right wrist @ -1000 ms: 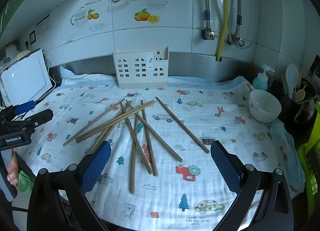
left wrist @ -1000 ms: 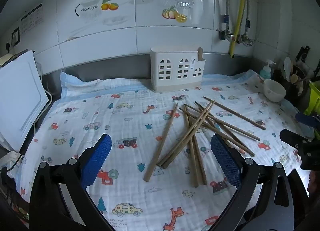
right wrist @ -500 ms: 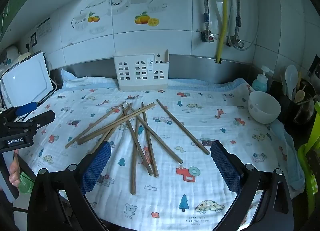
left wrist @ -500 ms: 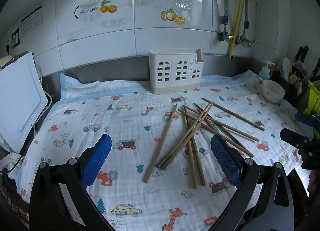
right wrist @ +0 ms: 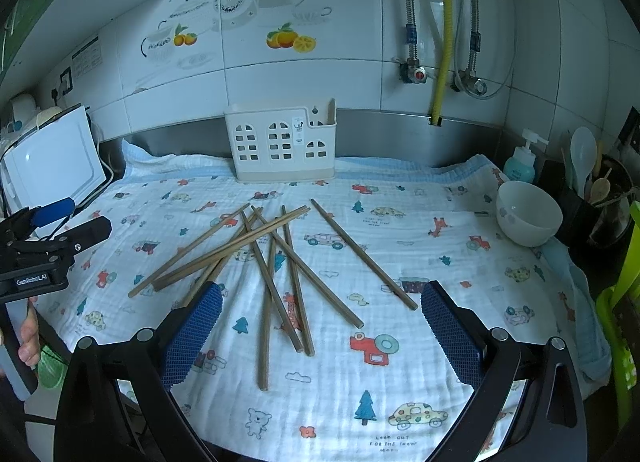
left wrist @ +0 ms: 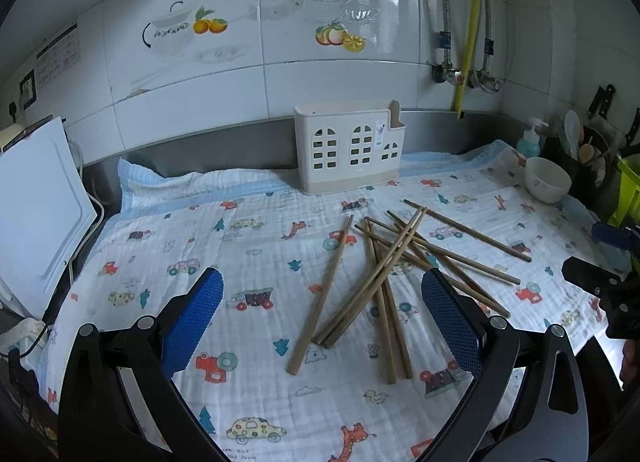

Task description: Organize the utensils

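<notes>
Several wooden chopsticks lie crossed in a loose pile on a cartoon-print cloth. A white utensil holder with window cut-outs stands behind them against the wall. My left gripper is open near the front edge, with the pile's near ends between its blue pads and nothing held. My right gripper is open too, hovering over the pile's near ends. Each gripper shows at the edge of the other view, the right gripper and the left gripper.
A white bowl sits at the right, by a soap bottle and a dark pot of spoons. A white board leans at the left. A green item stands at the right edge. A hand shows lower left.
Both views have shifted slightly; the pile and holder sit a little lower and nearer in the frames. The chopsticks have not moved on the cloth, and both grippers stay open.
</notes>
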`<state>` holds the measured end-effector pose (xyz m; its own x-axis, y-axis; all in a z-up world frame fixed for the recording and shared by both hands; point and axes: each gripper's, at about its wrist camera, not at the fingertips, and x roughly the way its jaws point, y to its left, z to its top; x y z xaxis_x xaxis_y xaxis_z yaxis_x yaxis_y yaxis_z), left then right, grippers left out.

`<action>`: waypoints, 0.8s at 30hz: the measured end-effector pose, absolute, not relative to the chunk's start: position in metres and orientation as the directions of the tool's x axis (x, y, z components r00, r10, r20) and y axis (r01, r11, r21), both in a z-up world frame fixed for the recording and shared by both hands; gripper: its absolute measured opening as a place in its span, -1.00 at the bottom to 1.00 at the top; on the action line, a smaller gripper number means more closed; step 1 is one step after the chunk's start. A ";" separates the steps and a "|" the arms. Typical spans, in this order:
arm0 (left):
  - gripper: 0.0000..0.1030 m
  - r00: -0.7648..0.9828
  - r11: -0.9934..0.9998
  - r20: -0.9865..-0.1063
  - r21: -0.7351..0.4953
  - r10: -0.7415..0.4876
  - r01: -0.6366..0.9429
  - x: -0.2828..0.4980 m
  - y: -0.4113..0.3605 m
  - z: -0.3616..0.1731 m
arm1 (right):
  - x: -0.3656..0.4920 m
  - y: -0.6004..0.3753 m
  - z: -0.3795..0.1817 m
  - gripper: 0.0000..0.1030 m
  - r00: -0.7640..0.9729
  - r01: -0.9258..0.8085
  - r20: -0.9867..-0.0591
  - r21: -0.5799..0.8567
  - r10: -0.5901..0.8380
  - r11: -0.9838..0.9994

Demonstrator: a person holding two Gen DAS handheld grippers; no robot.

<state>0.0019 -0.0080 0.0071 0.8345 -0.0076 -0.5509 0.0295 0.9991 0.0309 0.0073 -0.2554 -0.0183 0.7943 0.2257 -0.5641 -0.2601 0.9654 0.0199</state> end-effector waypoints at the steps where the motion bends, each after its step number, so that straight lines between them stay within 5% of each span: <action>1: 0.91 0.835 0.999 -0.551 0.031 -0.007 0.028 0.002 -0.007 0.007 | 0.007 -0.255 -0.018 0.88 0.795 -0.260 -0.564 0.019 0.226 0.965; 24: 0.91 0.842 1.000 -0.539 -0.008 -0.022 0.022 0.003 0.001 0.006 | 0.009 -0.256 -0.019 0.87 0.796 -0.275 -0.552 0.039 0.250 0.961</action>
